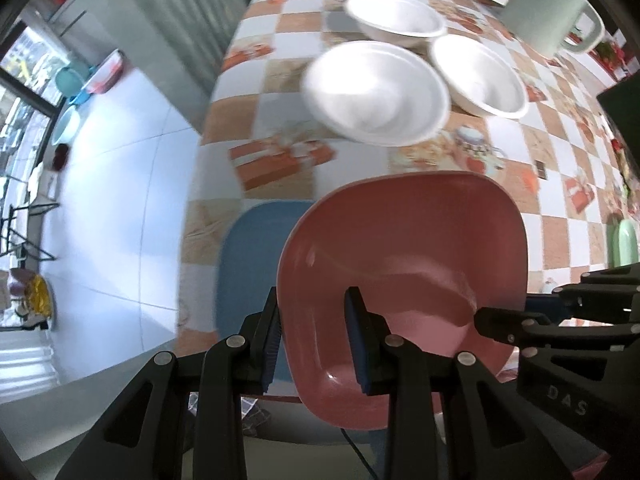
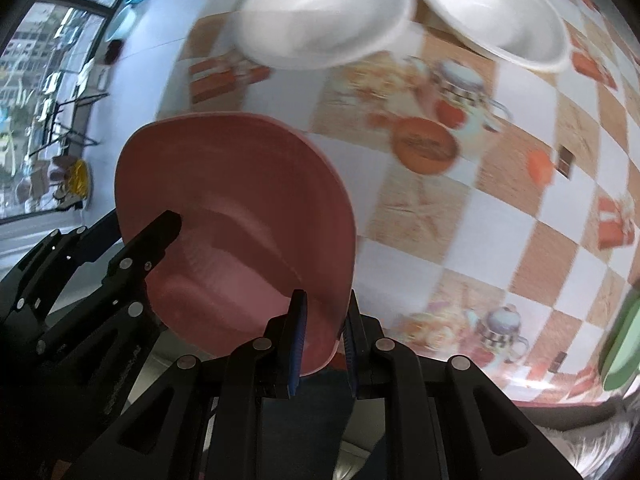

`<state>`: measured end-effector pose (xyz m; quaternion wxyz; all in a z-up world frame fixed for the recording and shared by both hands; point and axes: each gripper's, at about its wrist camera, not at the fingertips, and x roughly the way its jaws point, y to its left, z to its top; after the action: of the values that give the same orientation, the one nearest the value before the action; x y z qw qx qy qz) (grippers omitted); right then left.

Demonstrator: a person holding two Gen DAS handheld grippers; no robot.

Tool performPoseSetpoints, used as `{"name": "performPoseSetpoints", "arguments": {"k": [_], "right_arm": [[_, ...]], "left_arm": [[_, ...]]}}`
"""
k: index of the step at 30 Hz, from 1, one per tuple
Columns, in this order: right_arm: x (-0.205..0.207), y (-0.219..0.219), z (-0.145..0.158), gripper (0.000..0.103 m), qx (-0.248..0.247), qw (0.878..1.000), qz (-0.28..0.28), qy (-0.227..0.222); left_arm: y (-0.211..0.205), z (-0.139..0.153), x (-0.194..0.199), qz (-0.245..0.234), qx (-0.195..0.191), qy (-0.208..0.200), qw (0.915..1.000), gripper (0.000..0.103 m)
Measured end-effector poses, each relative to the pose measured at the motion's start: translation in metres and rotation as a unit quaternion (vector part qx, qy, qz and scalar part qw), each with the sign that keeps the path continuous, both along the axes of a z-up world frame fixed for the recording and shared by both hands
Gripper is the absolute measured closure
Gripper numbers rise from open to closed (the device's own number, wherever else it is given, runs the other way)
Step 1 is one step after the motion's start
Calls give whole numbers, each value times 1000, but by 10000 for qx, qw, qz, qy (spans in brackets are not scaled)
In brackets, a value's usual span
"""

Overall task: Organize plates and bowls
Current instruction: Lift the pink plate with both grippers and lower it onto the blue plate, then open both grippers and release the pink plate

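A pink square plate [image 1: 404,256] hangs above the table's near edge, held by both grippers. My left gripper [image 1: 314,332] straddles its left rim, jaws around it with a small gap. My right gripper [image 2: 324,334] is shut on the plate's [image 2: 236,208] right rim; it also shows in the left wrist view [image 1: 504,326]. A blue plate [image 1: 248,268] lies on the table under the pink one. Three white bowls [image 1: 376,92] [image 1: 480,74] [image 1: 394,12] sit further back on the checkered tablecloth [image 1: 560,184].
A pale green pitcher [image 1: 548,4] stands at the back right. A green plate [image 2: 624,348] lies at the table's right edge; it also shows in the left wrist view [image 1: 624,240]. The table's left edge drops to a white tiled floor [image 1: 120,200].
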<state>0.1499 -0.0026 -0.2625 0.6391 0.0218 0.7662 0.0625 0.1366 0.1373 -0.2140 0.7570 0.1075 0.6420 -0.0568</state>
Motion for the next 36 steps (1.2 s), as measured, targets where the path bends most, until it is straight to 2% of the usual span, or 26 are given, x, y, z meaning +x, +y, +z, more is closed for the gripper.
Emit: {"name": "performPoseSetpoints", "arguments": {"k": [8, 21, 23, 26, 27, 28, 29, 31, 32, 33, 34, 36], "right_arm": [[-6, 26, -6, 83, 112, 9995, 267, 161], [1, 30, -37, 83, 245, 9979, -262, 537], [0, 15, -36, 83, 301, 9975, -348, 545], [2, 10, -36, 83, 401, 9972, -357, 512], [5, 10, -37, 82, 360, 9975, -352, 505], [5, 7, -36, 73, 312, 9978, -347, 475], [5, 3, -34, 67, 253, 9982, -343, 416], [4, -7, -28, 45, 144, 9989, -323, 313], [4, -12, -25, 38, 163, 9989, -344, 261], [4, -22, -20, 22, 182, 9989, -399, 182], [4, -28, -15, 16, 163, 9989, -429, 131], [3, -42, -4, 16, 59, 9989, -462, -16]], "left_arm": [[37, 8, 9, 295, 49, -170, 9994, 70], [48, -19, 23, 205, 155, 2, 9997, 70], [46, -22, 25, 163, 186, -23, 9997, 69], [44, -24, 26, 92, 193, -121, 9997, 53], [44, -23, 25, 97, 258, -198, 9994, 43], [43, -21, 23, 104, 306, -285, 9991, 35], [43, -19, 22, 111, 333, -362, 9987, 31], [44, -16, 21, 219, 461, -488, 9975, 20], [47, -14, 21, 290, 423, -507, 9974, 19], [49, -13, 21, 372, 345, -470, 9976, 19], [51, -13, 21, 435, 288, -424, 9977, 18], [50, -12, 21, 485, 283, -353, 9978, 13]]}}
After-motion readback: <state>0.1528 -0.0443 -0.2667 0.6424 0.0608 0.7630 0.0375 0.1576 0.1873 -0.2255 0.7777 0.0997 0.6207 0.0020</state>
